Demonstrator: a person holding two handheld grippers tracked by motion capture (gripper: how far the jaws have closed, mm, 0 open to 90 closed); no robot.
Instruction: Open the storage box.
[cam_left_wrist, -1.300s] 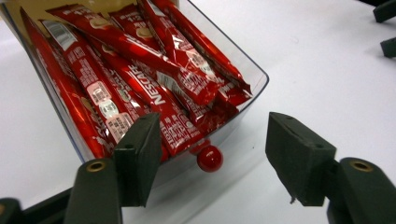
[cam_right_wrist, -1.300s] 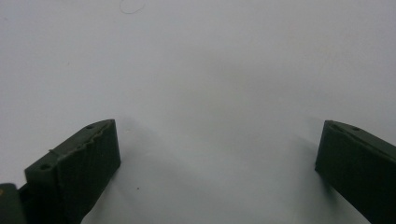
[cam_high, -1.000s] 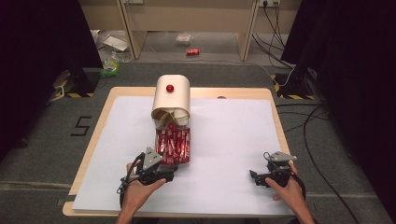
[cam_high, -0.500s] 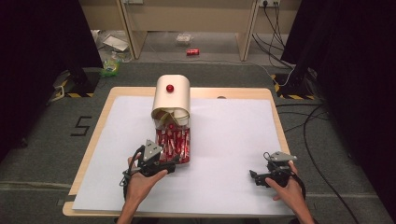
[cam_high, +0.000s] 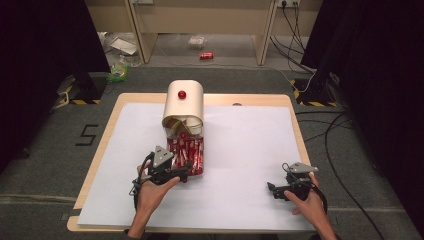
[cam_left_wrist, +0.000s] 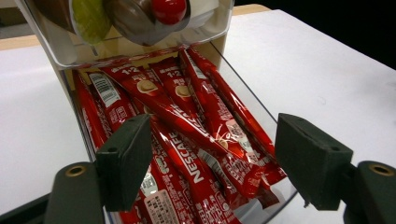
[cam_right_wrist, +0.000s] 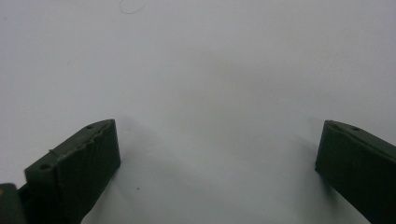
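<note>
Your left gripper (cam_left_wrist: 210, 168) fingers sit spread over the red foil coffee sachets (cam_left_wrist: 187, 140); your right gripper (cam_right_wrist: 219, 172) fingers are spread above the white counter (cam_right_wrist: 210, 60).

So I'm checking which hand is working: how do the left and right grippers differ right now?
The left gripper is at the tray of red sachets, its jaws straddling them; the right gripper rests on bare white table. The left points toward the dispenser; the right points sideways. Both are open and hold nothing.
</note>
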